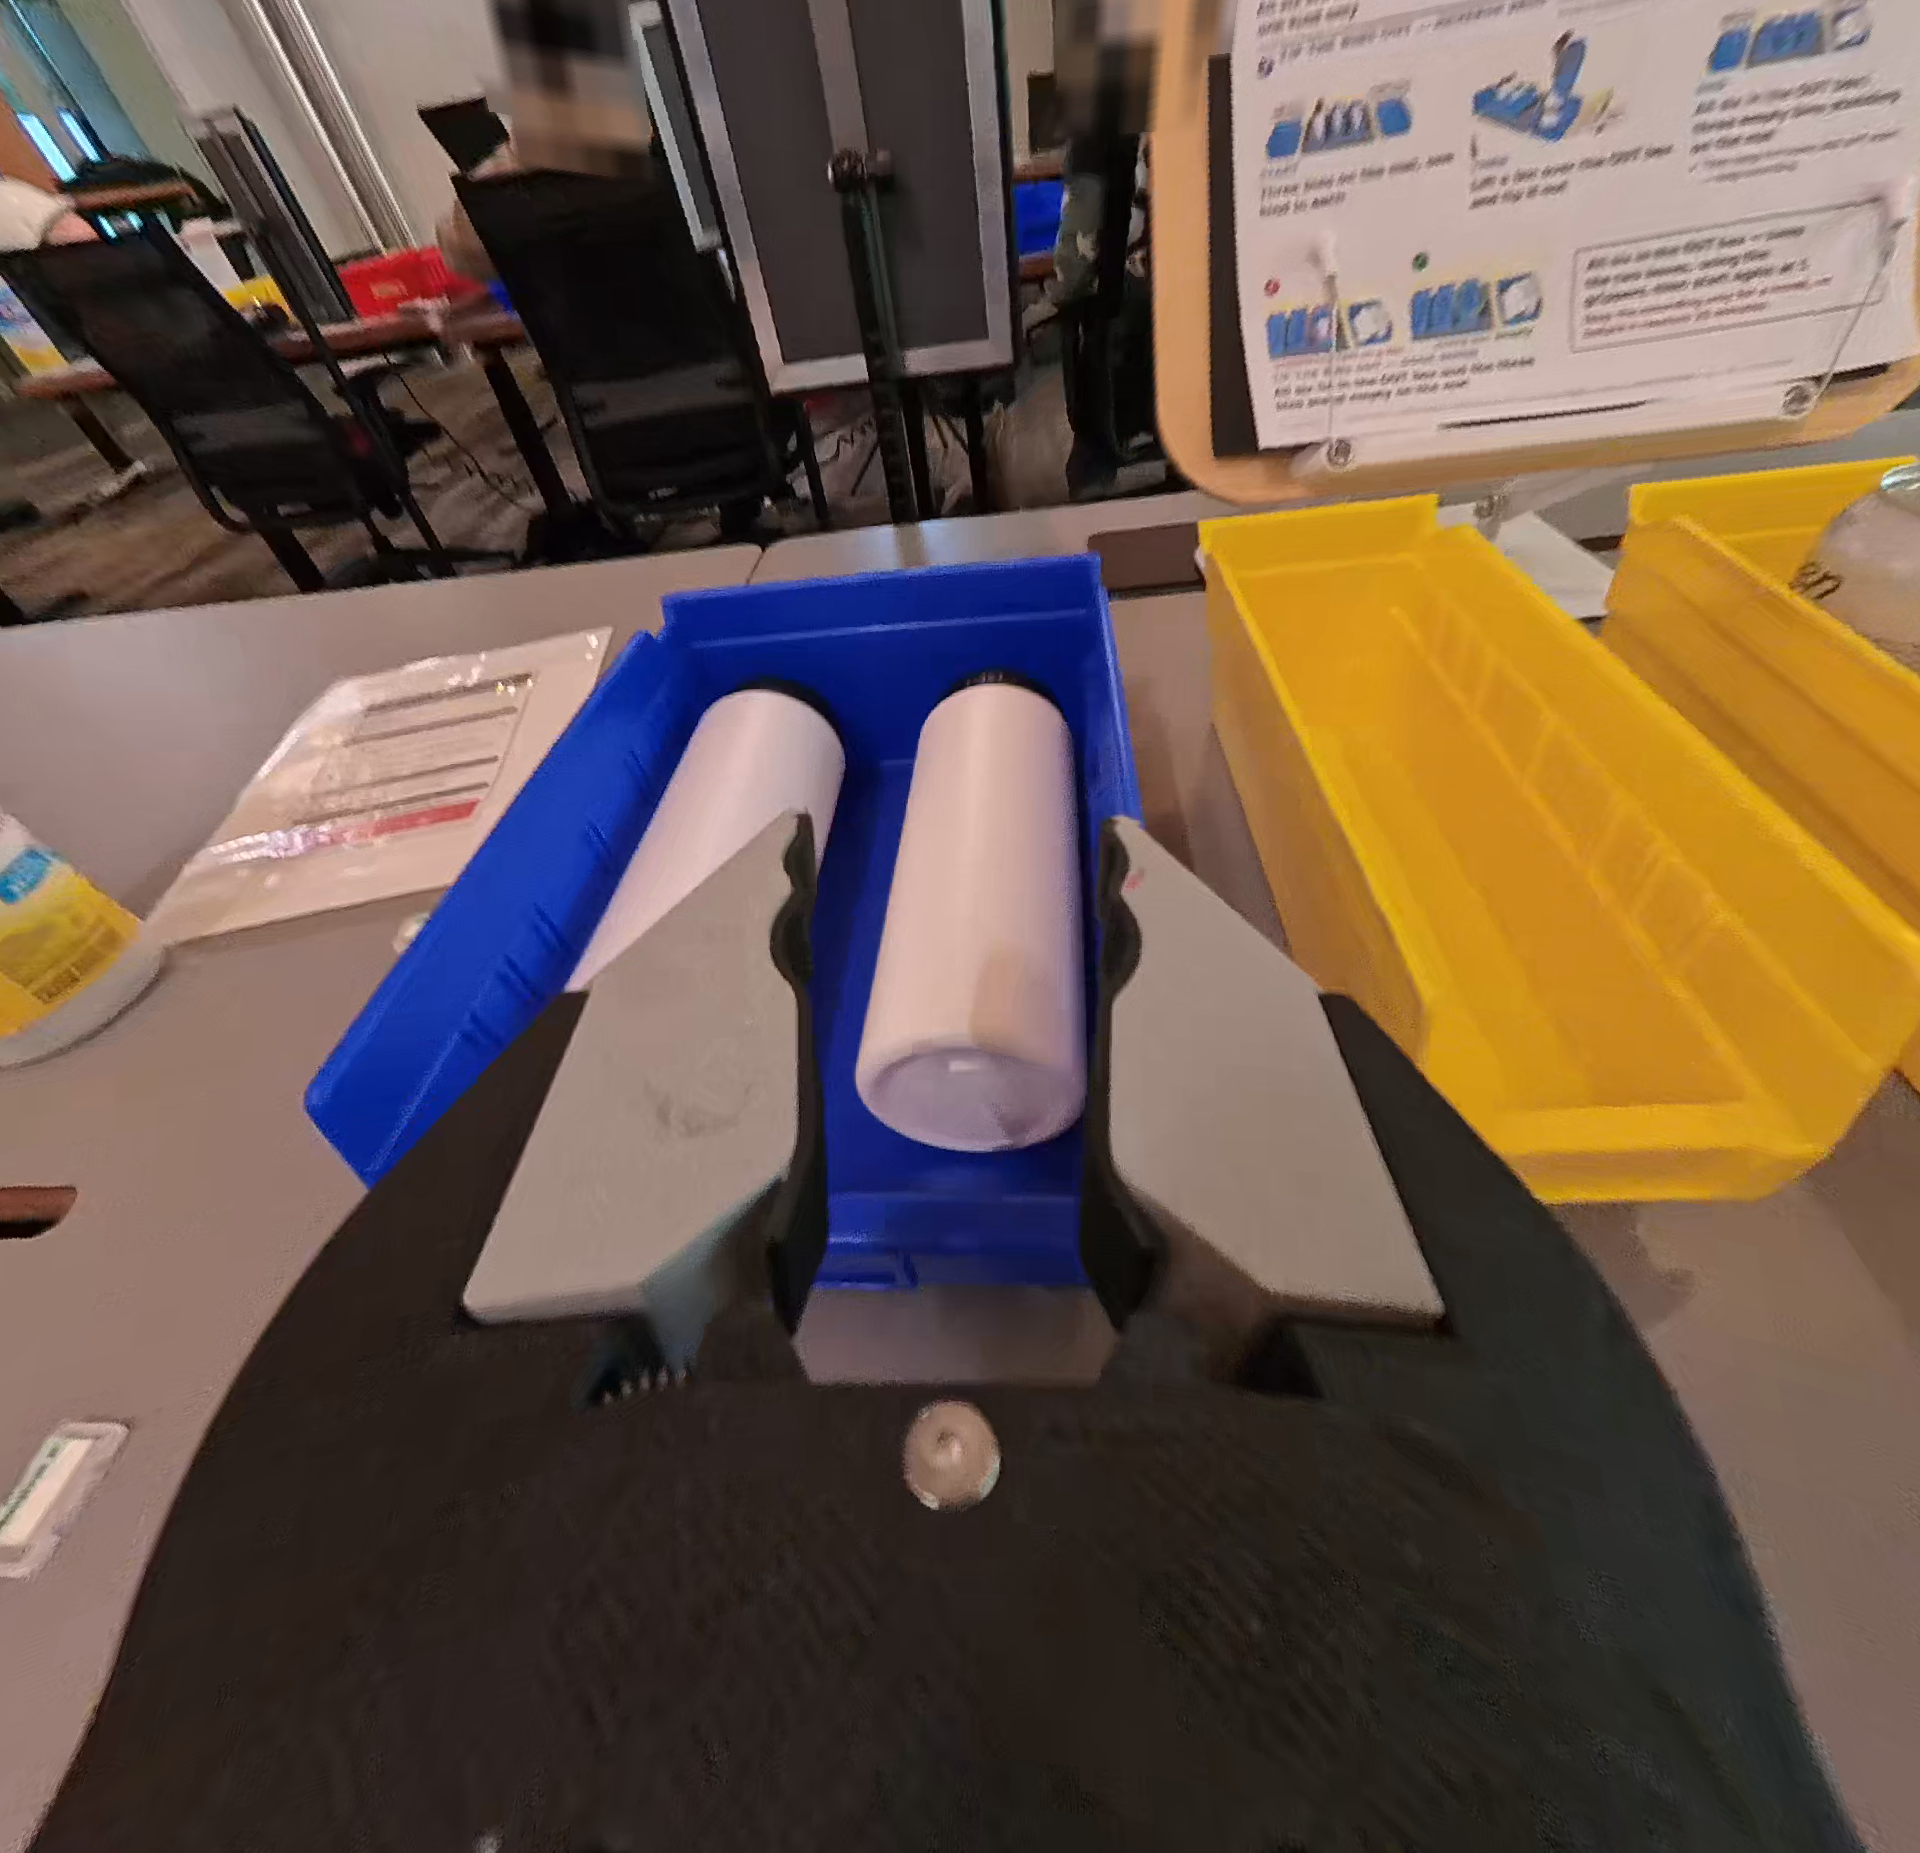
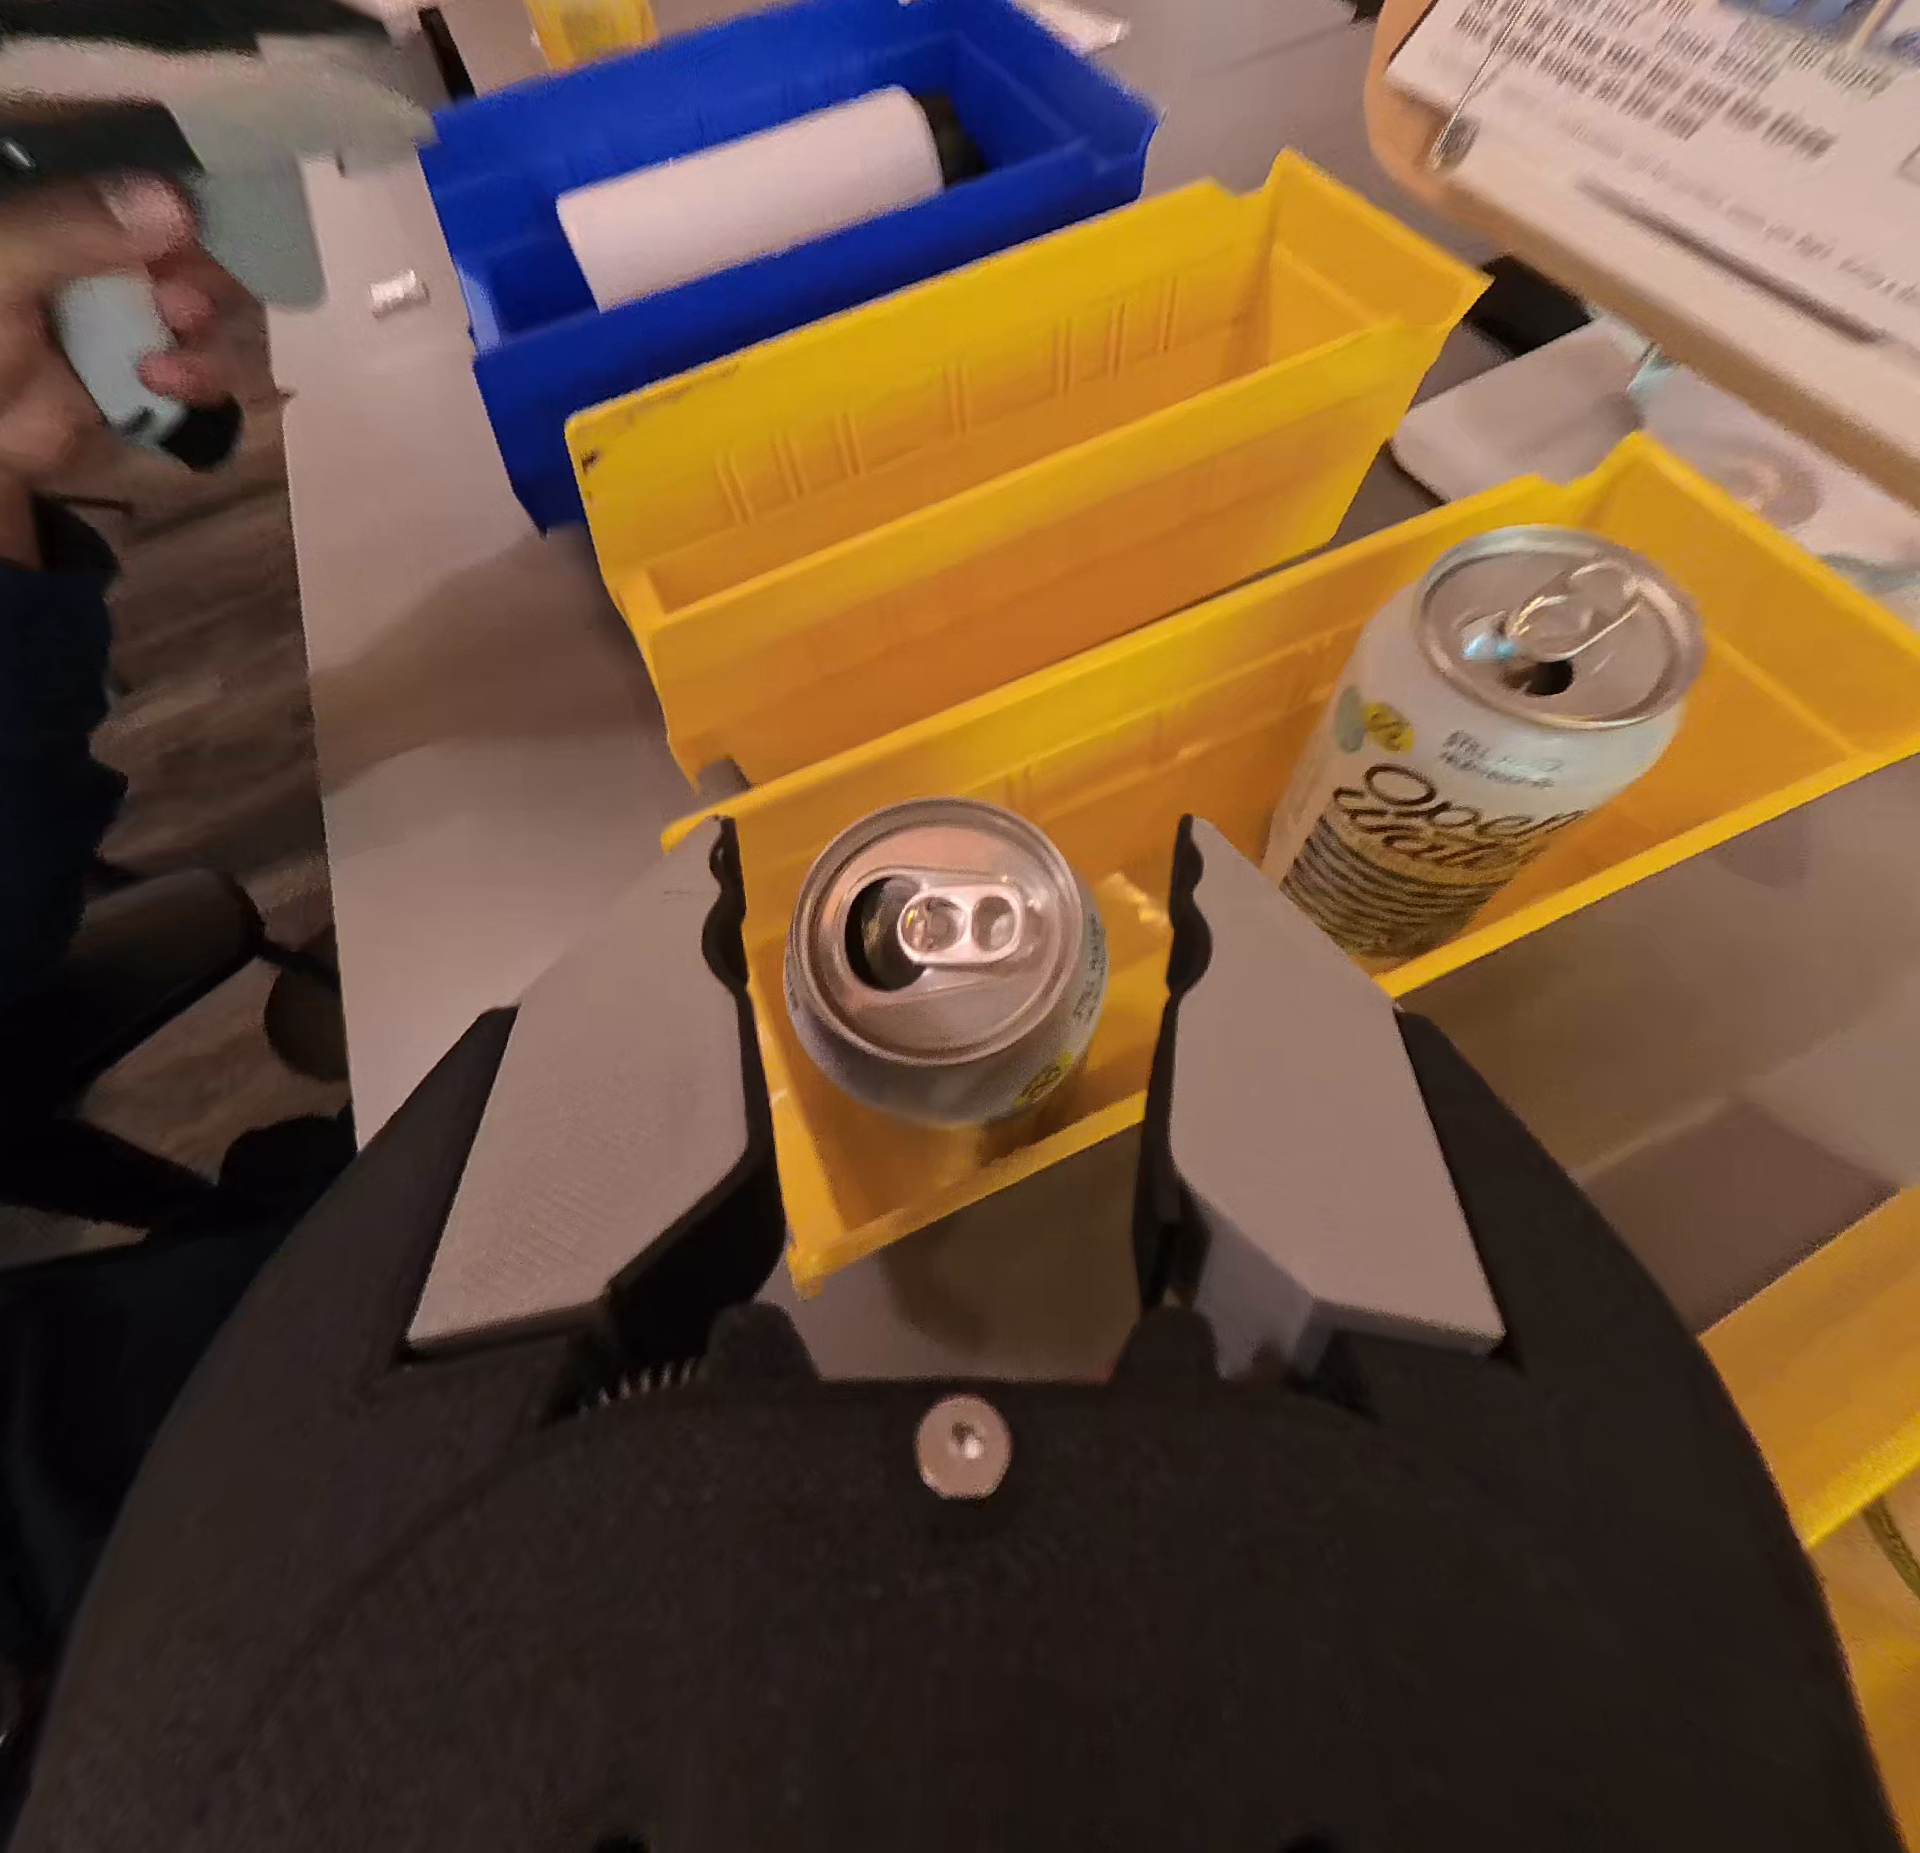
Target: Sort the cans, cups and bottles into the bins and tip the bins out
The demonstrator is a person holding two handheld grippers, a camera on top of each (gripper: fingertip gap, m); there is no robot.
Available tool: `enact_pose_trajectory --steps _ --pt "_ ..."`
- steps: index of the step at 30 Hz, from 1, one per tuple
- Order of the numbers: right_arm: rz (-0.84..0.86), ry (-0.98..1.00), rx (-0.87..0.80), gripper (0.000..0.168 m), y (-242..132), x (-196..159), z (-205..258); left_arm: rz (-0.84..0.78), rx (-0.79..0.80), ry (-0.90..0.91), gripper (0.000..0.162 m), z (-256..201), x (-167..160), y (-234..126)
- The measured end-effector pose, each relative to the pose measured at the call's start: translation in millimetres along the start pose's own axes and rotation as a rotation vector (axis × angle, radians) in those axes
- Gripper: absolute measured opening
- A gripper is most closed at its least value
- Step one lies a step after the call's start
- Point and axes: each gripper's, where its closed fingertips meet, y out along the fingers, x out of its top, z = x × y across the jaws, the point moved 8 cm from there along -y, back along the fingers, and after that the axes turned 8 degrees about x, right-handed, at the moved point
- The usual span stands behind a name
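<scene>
Right tool: the right tool (image 2: 956,982) hangs wide open over the near end of the near yellow bin (image 2: 1704,598); a silver-topped can (image 2: 940,956) stands between its fingers with a gap on each side, so it holds nothing.
Second can: a taller can (image 2: 1455,733) leans at the far end of that same bin.
Left tool: the left tool (image 1: 951,1014) is also spread wide and empty, over the near end of the blue bin (image 1: 457,982) beyond.
Bottles: two white bottles (image 1: 977,920) lie side by side in the blue bin, caps at its far wall.
Middle bin: the yellow bin (image 2: 935,515) between the blue bin and the near yellow bin looks empty.
Doing it well: lift both tools straight up from the bins, clear of can and bottle, so nothing tips.
Stray can: a yellow-labelled can (image 1: 52,920) stands on the surface (image 1: 187,681) left of the blue bin, probably still to sort.
</scene>
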Motion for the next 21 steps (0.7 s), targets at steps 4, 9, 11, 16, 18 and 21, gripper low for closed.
enact_pose_trajectory --steps 4,9,11,16,18,21 --pt "-0.175 -0.04 -0.058 0.086 -14.1 16.0 -1.1 0.096 -0.028 -0.01 0.05 1.7 -22.7 23.6" --pt "-0.396 -0.085 -0.128 0.079 -35.8 31.3 0.3 0.238 -0.022 0.04 0.055 -1.7 -38.0 52.9" --pt "-0.445 -0.084 -0.148 0.078 -43.2 32.9 -1.9 0.252 -0.052 0.043 0.052 -1.6 -32.0 60.3" --pt "-0.482 -0.024 -0.114 0.081 -48.6 32.6 -5.4 0.438 -0.179 0.082 0.054 2.5 -18.8 98.1" --pt "-0.48 -0.03 -0.117 0.081 -47.9 33.1 -4.2 0.541 -0.196 0.102 0.055 4.8 -20.8 116.9" --pt "-0.462 -0.055 -0.152 0.08 -46.2 33.0 -2.9 0.667 -0.279 0.1 0.058 -5.3 -28.4 136.3"
